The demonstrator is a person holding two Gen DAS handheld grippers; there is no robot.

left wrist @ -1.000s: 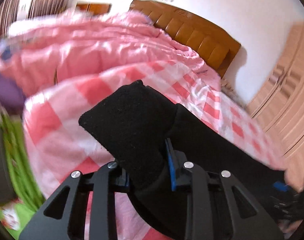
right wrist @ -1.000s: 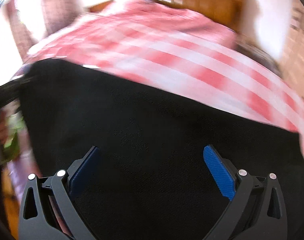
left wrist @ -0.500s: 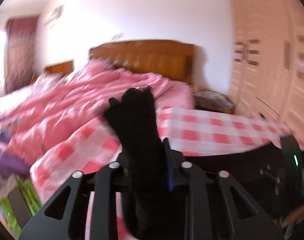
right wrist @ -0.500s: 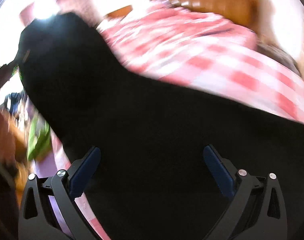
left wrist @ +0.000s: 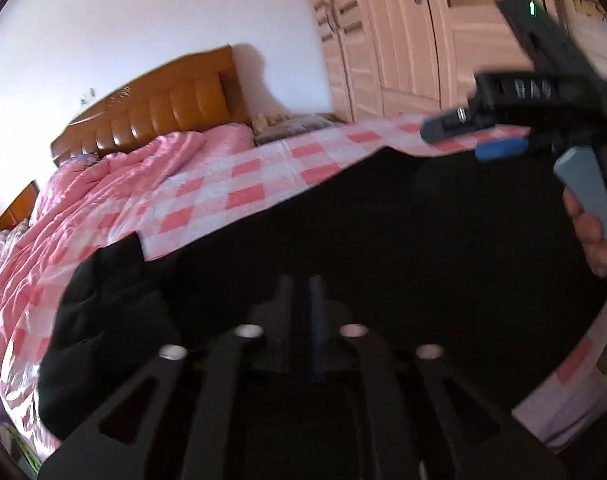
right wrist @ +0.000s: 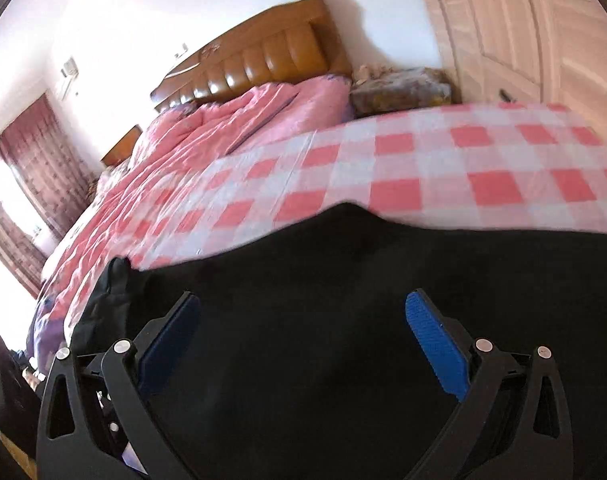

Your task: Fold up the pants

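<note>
The black pants (left wrist: 403, 240) lie spread over the pink checked bedsheet (left wrist: 243, 192), with a bunched end (left wrist: 103, 312) at the left. My left gripper (left wrist: 303, 292) is low over the fabric, its jaws pressed together; no cloth shows between them. My right gripper (right wrist: 303, 320) hovers open over the pants (right wrist: 323, 272), blue pads (right wrist: 435, 344) wide apart with nothing between them. It also shows in the left wrist view (left wrist: 503, 136) at the upper right, held by a hand.
A crumpled pink quilt (right wrist: 231, 128) lies at the head of the bed below a brown headboard (right wrist: 263, 64). A light wooden wardrobe (right wrist: 523, 28) stands to the right. A nightstand with a patterned cover (right wrist: 399, 88) is beside the bed. Curtains (right wrist: 35, 176) hang at the left.
The left gripper carried the pant leg up and over to the right and laid it down on the rest of the pants; the cloth no longer stands in its jaws. The right gripper stayed open.
</note>
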